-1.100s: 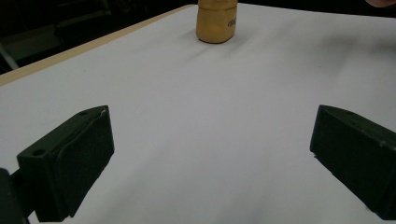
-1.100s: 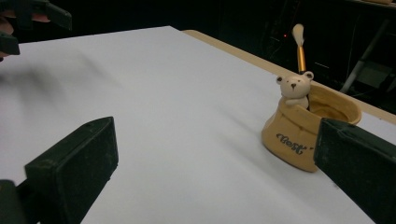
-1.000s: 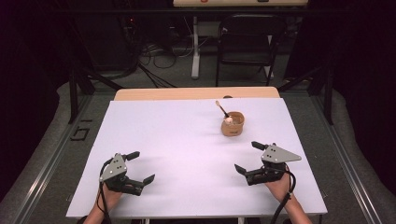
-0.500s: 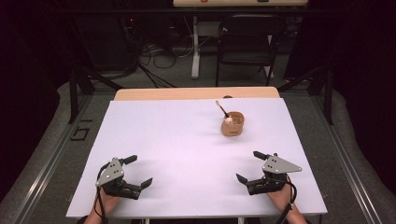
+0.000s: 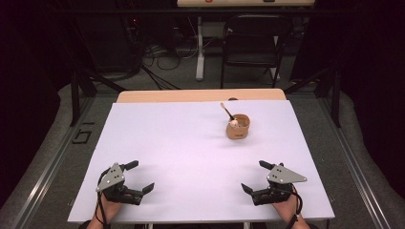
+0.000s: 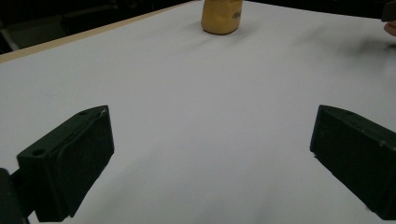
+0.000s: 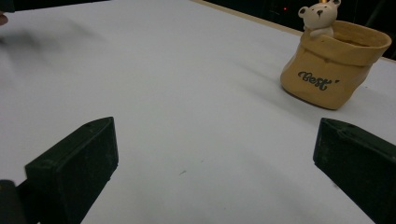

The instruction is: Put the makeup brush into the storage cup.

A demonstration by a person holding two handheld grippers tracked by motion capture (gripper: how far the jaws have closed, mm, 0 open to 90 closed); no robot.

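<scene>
You have drawn both grippers back toward the near edge, away from the tan sack-shaped ceramic cup (image 5: 238,128) with its small white bear figure (image 7: 319,17). Your left gripper (image 5: 135,177) and right gripper (image 5: 254,176) gape wide, holding nothing. The cup stands well beyond your right gripper, untouched, so the reach looks yet to begin.

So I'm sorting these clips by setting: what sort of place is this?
Probably a lab or studio set up for recording, not a home. A white table stands among dark curtains, with loose cables on the floor and a folding chair behind. On the table sits only a tan pot.
</scene>
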